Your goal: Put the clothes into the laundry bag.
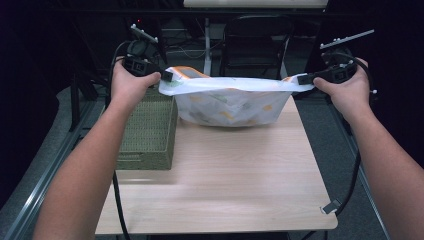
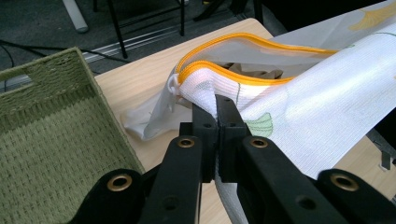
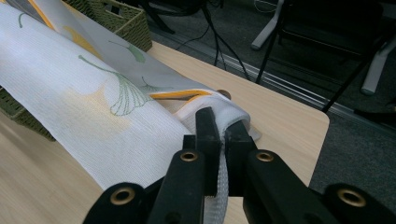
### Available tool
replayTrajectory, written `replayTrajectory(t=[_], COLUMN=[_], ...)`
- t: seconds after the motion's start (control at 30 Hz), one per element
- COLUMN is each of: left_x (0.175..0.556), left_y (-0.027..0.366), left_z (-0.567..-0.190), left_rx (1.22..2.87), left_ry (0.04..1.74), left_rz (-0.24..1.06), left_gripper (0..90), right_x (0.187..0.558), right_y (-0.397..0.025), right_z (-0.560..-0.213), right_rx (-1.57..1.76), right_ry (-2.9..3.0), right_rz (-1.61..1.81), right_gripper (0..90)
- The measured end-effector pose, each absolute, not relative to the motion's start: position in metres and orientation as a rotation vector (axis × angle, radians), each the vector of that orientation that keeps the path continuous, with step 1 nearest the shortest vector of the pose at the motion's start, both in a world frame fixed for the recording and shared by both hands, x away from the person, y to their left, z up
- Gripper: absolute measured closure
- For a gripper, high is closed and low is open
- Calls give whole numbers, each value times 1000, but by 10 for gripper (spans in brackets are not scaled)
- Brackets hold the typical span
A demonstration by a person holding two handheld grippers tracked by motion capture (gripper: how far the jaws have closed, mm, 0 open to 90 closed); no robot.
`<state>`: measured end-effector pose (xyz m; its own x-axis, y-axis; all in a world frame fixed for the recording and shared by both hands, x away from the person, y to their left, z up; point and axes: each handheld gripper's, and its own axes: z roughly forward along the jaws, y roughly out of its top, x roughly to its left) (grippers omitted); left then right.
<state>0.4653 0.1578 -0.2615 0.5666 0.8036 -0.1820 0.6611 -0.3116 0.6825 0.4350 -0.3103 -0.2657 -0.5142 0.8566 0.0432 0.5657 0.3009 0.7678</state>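
Table: the pale wood table [image 1: 215, 175] lies below and between my two grippers, bare on the near side.
Basket: the green woven basket [image 1: 147, 130] sits on the table just under and beside my left gripper, with nothing visible on the part of its floor that I can see in the left gripper view.
Bag: the white mesh bag [image 1: 232, 100] with the leaf print hangs stretched between my grippers. Its belly sags onto the far part of the table, and its orange-zippered mouth faces up.
Zipper: the orange zipper [image 2: 233, 74] gapes open just ahead of my left jaws; something pale and crumpled shows inside, but I cannot tell what.
Left gripper: my left gripper [image 2: 217, 116] is clamped on the bag's left end, just below the zipper's end.
Right gripper: my right gripper [image 3: 217, 135] is clenched on the bag's right end, with mesh pinched between the jaws.
Step, as I judge it: holding the bag taut by both ends, perhaps to move it.
Doing it well: I should keep both pinches firm and the pull even, so the mesh neither slips nor tips its mouth down.
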Motion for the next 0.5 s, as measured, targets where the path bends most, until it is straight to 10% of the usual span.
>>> replayTrajectory(t=[0.5], left_x=[457], left_y=[155], left_z=[-271], left_rx=[2091], left_ry=[1170], left_rz=[233], left_gripper=[889], right_x=[427], right_y=[-308], right_z=[-272], right_rx=[1252], right_ry=[2243], right_rz=[996], right_gripper=[876])
